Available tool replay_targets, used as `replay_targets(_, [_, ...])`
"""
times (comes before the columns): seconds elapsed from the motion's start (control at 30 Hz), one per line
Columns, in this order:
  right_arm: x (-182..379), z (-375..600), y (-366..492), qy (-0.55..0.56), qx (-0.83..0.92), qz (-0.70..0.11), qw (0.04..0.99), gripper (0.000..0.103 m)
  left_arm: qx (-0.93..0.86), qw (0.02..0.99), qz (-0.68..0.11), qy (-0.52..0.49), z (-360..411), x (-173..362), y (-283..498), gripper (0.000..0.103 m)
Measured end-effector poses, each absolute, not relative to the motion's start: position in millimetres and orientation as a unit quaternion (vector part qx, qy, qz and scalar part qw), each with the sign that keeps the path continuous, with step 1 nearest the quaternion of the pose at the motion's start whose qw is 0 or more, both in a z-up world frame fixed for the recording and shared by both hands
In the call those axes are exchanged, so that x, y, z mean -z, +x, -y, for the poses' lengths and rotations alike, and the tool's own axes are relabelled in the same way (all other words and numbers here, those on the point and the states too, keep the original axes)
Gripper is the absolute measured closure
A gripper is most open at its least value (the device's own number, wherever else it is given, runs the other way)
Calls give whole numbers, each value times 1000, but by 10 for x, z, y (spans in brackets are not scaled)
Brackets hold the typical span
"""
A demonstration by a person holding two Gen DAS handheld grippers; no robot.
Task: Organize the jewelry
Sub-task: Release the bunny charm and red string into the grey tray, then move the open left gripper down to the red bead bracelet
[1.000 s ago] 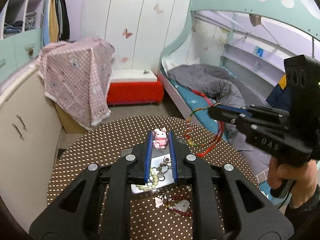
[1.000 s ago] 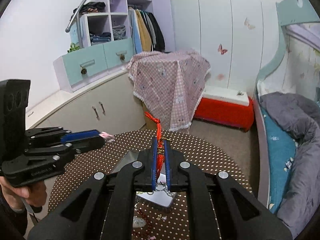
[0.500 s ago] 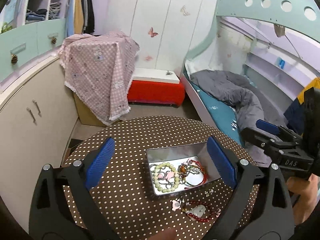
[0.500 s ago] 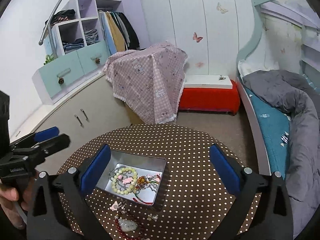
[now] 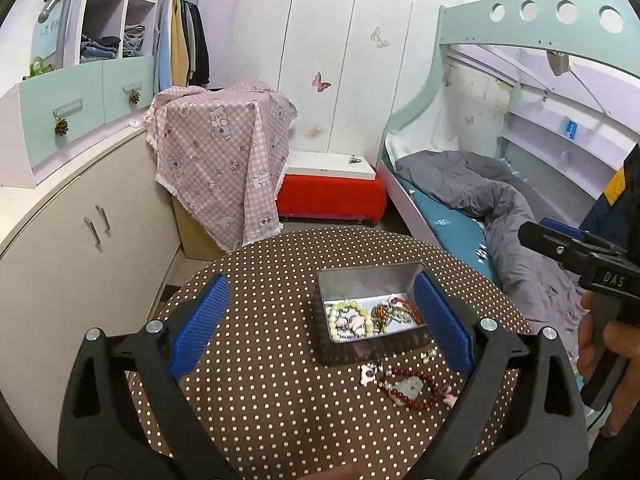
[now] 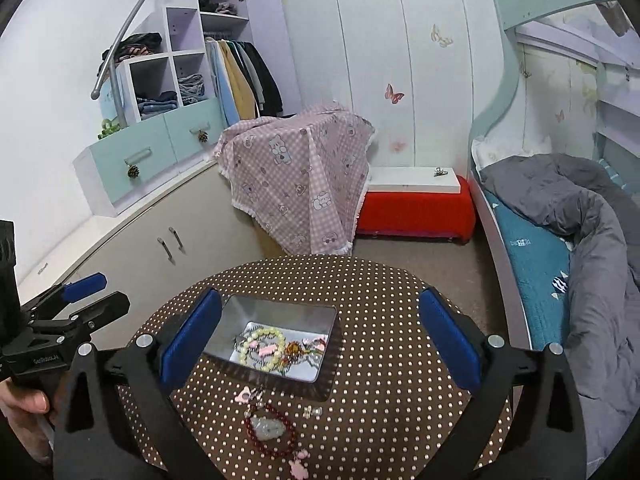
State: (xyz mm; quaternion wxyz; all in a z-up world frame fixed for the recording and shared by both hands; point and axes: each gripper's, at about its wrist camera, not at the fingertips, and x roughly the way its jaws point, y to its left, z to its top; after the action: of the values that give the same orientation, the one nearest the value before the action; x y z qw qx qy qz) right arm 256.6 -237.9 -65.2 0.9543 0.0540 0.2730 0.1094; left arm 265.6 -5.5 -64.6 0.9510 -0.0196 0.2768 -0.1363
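An open metal tin (image 5: pixel 372 276) (image 6: pixel 276 310) sits on the round brown polka-dot table (image 5: pixel 272 392) (image 6: pixel 384 412). It holds a pale green bead bracelet (image 5: pixel 349 318) (image 6: pixel 262 344), pink charms and a red string piece (image 5: pixel 404 308). A dark red bead bracelet with a pale stone (image 5: pixel 412 388) (image 6: pixel 270 430) and small pink charms (image 6: pixel 298 464) lie on the table before the tin. My left gripper (image 5: pixel 320 324) is open wide and empty above the table. My right gripper (image 6: pixel 320 340) is open wide and empty over the tin.
A cream cabinet (image 5: pixel 80 240) stands left of the table. A pink checked cloth covers a box (image 5: pixel 224 152) behind it. A red bench (image 5: pixel 332 196) and a bunk bed with grey duvet (image 5: pixel 480 192) stand behind and to the right.
A second ago the left gripper held a pink charm and the right a red string piece; both opened and those items now lie in the tin. Both grippers have pulled back and up.
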Motion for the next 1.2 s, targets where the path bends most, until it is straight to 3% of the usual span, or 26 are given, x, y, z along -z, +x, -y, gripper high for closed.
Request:
replay_targets(0.53, [1125,2427,2094,33,-77,-318,944,8,143,941,-307,-2,86,1004,2368,12])
replay_targets(0.93, [1717,2436,2008,36,-80,-385,919,8,166,903,-395,7,548,1615,2523,12])
replay_targets(1.03, [1814,2443,1999,42,-85,-395,914,8,167,894,-415,11,631,1752,2596,22])
replay_targets(1.1, [1862,2457,2013,46,-87,-399,912,8,167,884,-437,7,685,1880,2671,38])
replay_targets(1.2, [1910,2461,2025,49,-90,-405,909,8,161,878,-450,-2,712,1977,2748,42])
